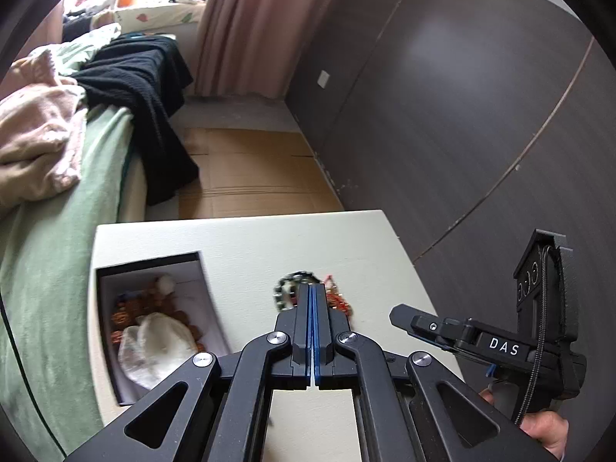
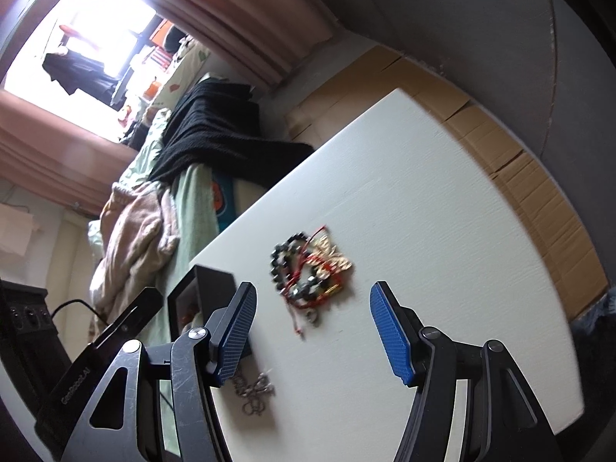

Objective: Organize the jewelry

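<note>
A pile of jewelry (image 2: 308,269) lies on the white table (image 2: 423,192): a dark bead bracelet (image 1: 287,288), red cords and gold pieces (image 1: 338,298). A small silver chain piece (image 2: 256,392) lies nearer, by my right gripper's left finger. A black box (image 1: 154,323) with a white lining holds orange-brown beads and a white pouch; it also shows in the right wrist view (image 2: 204,292). My left gripper (image 1: 313,288) is shut with nothing seen between its pads, its tips just short of the pile. My right gripper (image 2: 312,327) is open and empty, above the table just before the pile.
A bed with a green sheet (image 1: 46,269), pink blanket (image 1: 38,134) and black cloth (image 1: 146,88) runs along the table's left side. Flattened cardboard (image 1: 250,173) lies on the floor beyond the table. A dark wall (image 1: 462,115) stands to the right.
</note>
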